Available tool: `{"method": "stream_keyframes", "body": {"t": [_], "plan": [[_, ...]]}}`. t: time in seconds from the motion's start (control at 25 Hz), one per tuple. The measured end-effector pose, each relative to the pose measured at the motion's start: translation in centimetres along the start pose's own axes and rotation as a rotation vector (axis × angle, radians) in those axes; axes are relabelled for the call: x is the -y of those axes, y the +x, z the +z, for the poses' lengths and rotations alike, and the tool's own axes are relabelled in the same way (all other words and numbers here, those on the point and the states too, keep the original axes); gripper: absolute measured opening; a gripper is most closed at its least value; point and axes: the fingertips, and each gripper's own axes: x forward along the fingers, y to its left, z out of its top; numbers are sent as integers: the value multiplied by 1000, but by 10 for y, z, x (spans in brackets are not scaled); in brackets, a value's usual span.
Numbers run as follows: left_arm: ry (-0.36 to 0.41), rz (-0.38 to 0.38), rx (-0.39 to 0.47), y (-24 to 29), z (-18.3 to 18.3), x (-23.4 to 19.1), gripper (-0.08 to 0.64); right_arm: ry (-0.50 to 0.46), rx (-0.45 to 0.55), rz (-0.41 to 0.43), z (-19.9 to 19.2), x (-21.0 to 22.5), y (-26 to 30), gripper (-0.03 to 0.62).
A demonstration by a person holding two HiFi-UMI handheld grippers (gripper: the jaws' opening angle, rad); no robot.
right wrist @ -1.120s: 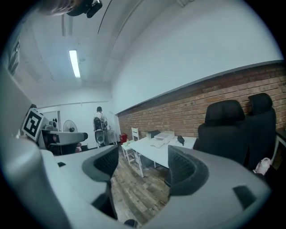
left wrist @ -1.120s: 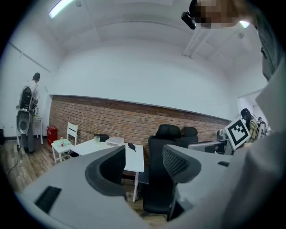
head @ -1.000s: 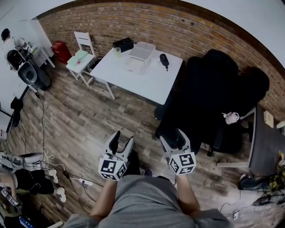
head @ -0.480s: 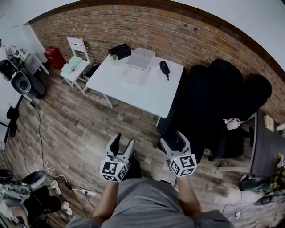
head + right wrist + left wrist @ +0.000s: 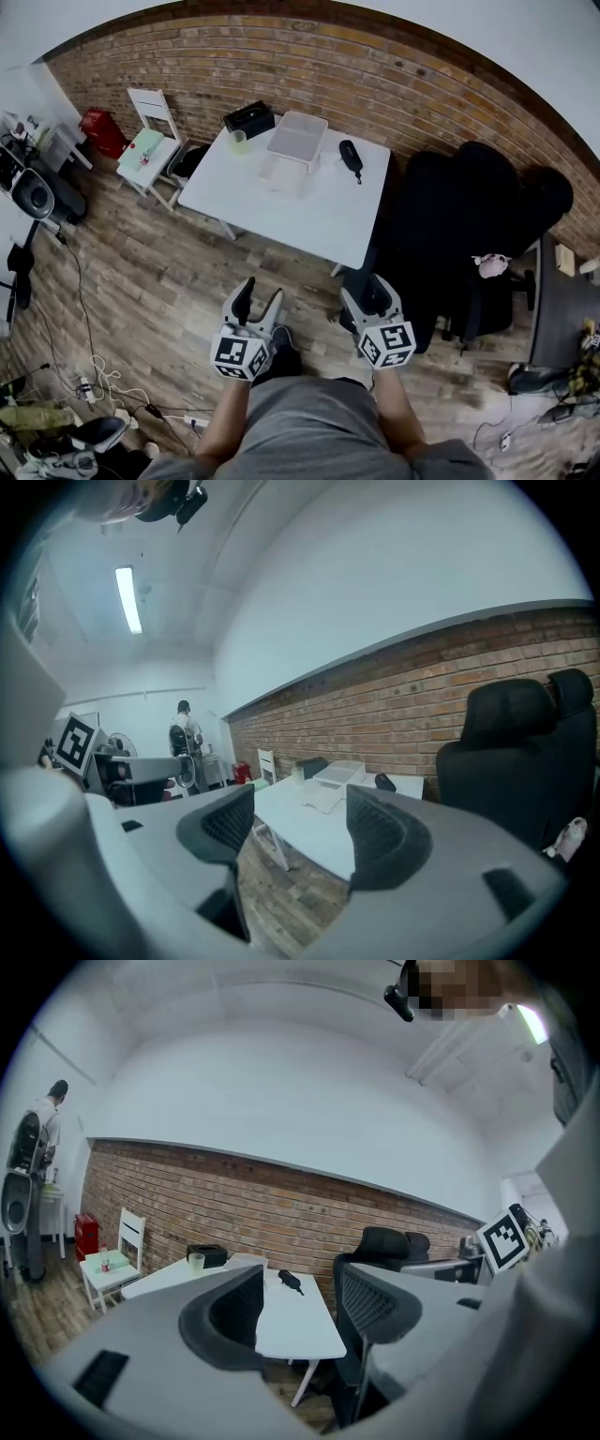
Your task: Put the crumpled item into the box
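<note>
Brick wall (image 5: pixel 422 84), wood floor (image 5: pixel 159 281), white table (image 5: pixel 319 216), black office chair (image 5: pixel 450 225).

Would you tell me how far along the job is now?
Done: nothing yet. The crumpled item lies on the table beside the box, not in it. In hand: nothing. The left gripper and right gripper are open, empty and short of the table; the right's fingers have just been closing slightly. Left: reach the table, pick it up, box it.
</note>
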Motion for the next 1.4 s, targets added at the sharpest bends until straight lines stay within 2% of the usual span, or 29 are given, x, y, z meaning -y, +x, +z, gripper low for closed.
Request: {"method": "stream_keyframes", "body": {"t": [0.24,0.64,1.0,1.4], "plan": [[38,-43,-10,19,11,-32,247,7,15,-65,10,0,31,313],[18,-115,-10,65,23,-60,247,35,14,-110,17,10,77,311],[-3,-92,-43,103,14,-92,247,32,-8,-111,29,30,121,307],[36,-71,-30,185,40,-124,247,55,18,-89,51,90,206,305]]}}
